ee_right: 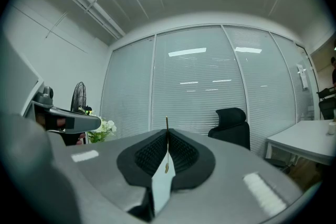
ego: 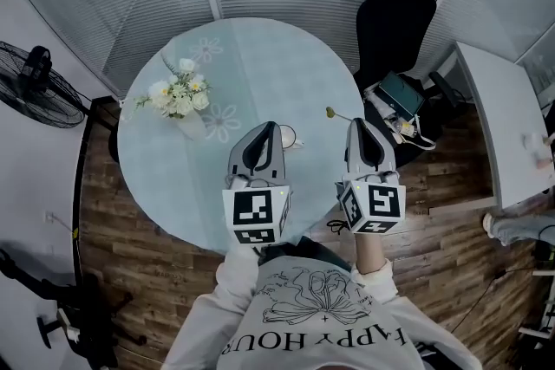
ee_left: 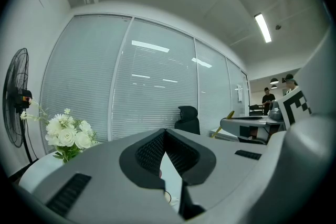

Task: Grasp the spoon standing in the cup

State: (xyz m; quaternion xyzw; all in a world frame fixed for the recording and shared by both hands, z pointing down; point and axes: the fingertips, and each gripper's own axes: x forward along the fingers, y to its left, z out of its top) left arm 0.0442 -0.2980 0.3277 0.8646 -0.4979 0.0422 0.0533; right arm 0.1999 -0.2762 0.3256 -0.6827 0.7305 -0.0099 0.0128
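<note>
Blinds close off the far side of the room behind a round pale table. A bunch of white flowers lies on its left part. A black chair stands beyond the table's right edge, a fan stands at the far left, and a white desk is at the right.

The cup sits on the near part of the table, just beside the tip of the left gripper and partly covered by its right-hand jaw. In the left gripper view the left gripper has its jaws together at the tips, and I can make out nothing pinched between them. Whether they touch the cup I cannot tell.

The spoon is out of the cup and off to its right, apart from it. The right gripper is clenched on it, and the rounded olive end sticks out past the tips toward the table's middle. In the right gripper view the thin handle runs up between the closed pads and pokes out just above the tips of the right gripper. Both grippers point roughly level, side by side over the near edge of the table.
</note>
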